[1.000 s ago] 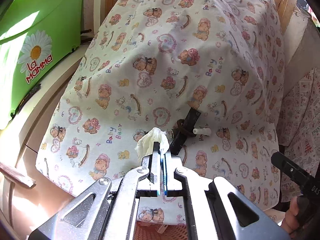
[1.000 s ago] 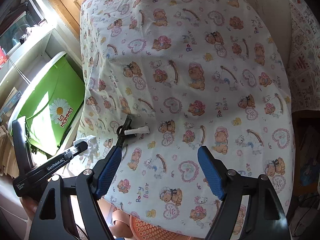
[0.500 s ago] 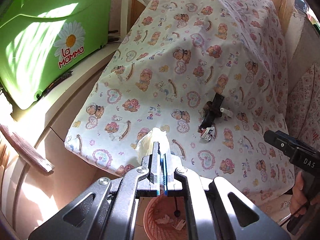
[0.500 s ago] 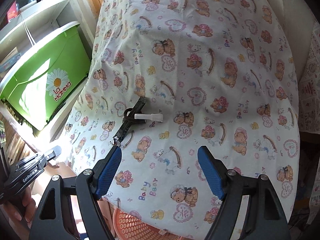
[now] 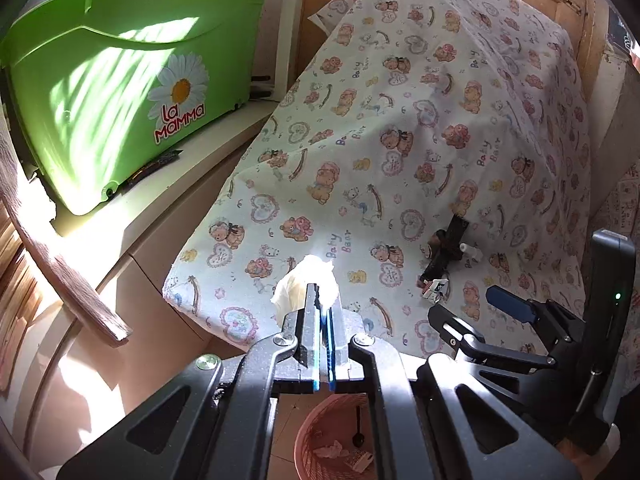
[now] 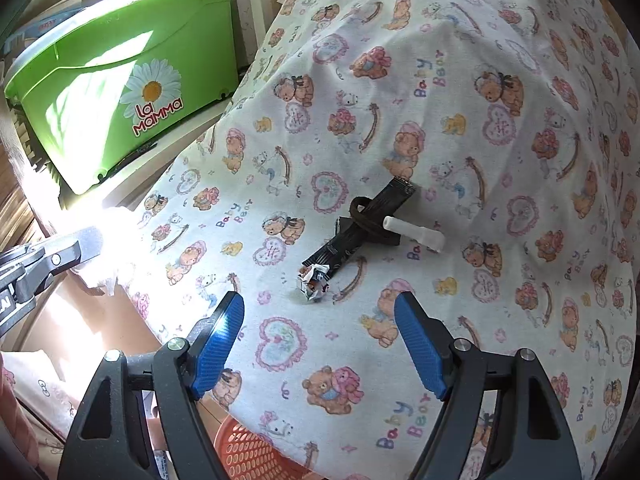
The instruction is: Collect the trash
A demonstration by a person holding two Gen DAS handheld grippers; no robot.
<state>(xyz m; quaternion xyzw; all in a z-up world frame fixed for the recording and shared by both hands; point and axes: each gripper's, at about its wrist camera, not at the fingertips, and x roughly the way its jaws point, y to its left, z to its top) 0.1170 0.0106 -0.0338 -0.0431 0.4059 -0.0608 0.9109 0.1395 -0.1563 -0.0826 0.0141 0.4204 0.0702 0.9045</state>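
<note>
Left gripper (image 5: 323, 300) fingers clamped on crumpled white tissue (image 5: 304, 286); release only above orange mesh basket (image 5: 332, 436) under table edge; right gripper (image 6: 318, 344) fingers wide, closing slightly, empty; centre over small crumpled foil wrapper (image 6: 314, 280).

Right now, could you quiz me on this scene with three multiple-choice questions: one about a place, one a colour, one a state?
1. Where is the pink basket?
A. On the cloth
B. On the floor below the left gripper
C. Inside the bin

2. What colour is the big bin?
A. Green
B. Blue
C. Red

3. How is the right gripper?
A. Shut on a wrapper
B. Open, holding nothing
C. Shut, holding nothing

B: the basket shows under the closed fingers. A: the daisy bin is green. B: its blue pads stand apart over the cloth.
</note>
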